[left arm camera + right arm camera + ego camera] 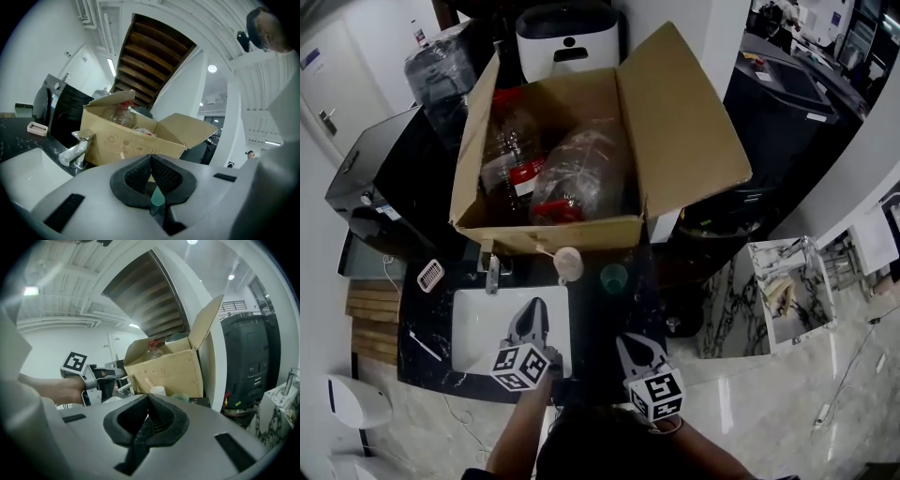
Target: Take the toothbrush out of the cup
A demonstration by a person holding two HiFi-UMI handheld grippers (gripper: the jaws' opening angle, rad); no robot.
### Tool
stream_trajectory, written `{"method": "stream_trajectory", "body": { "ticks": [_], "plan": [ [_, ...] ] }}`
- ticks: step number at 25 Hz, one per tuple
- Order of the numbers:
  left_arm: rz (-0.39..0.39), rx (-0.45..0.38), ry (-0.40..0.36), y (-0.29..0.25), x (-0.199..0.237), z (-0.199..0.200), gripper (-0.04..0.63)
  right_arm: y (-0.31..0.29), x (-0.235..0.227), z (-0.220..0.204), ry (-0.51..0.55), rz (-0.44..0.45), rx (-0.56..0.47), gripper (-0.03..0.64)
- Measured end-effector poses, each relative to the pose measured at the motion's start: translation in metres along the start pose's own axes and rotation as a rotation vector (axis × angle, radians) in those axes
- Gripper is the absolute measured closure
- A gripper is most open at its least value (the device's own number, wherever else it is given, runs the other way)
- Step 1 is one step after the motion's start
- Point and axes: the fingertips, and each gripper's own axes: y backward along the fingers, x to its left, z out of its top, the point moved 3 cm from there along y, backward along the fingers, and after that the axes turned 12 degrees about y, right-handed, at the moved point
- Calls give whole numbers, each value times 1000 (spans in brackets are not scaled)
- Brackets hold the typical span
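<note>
Holding both tools low at the near edge of the table (598,323), I had nothing gripped. Left tool (151,158): jaws together, empty, hanging over the white sink (478,328). Right tool (149,397): jaws together too, empty, over the dark top just right of the sink. Past the sink, the faucet (492,274) sat at the basin's back edge. Just right of it stood the pale cup (570,266), well apart from both tools, with the toothbrush (546,251) in it, leaning out to the left. A teal cup (613,277) stood near it on the right; I could not tell if they touched. A small slotted soap dish (430,275) lay left of the faucet. Behind all that, an open cardboard box (675,122) filled the back of the table, flaps up, plastic bottles (511,155) inside. In the right gripper view the cup and toothbrush sat just in front of the box's front wall.
</note>
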Motion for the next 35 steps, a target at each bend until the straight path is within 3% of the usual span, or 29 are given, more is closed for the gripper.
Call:
{"method": "stream_trajectory", "body": {
  "ticks": [13,16,21,25,28,35],
  "plan": [
    [63,87,14,-113,68,-12,568,-59,-41,-14,20,-26,109,603],
    [88,93,42,-131,84,-18,488,-67,-46,-24,14,-33,140,603],
    [89,109,106,-157,109,-24,477,-82,-44,-31,-11,-36,181,603],
    [82,129,144,-177,113,-37,479,-91,-47,-30,-32,-38,196,603],
    [70,139,151,-180,115,-42,541,-95,-44,-25,-29,-41,188,603],
    [63,132,148,-181,116,-42,548,-87,-39,-31,-21,-46,200,603]
  ]
}}
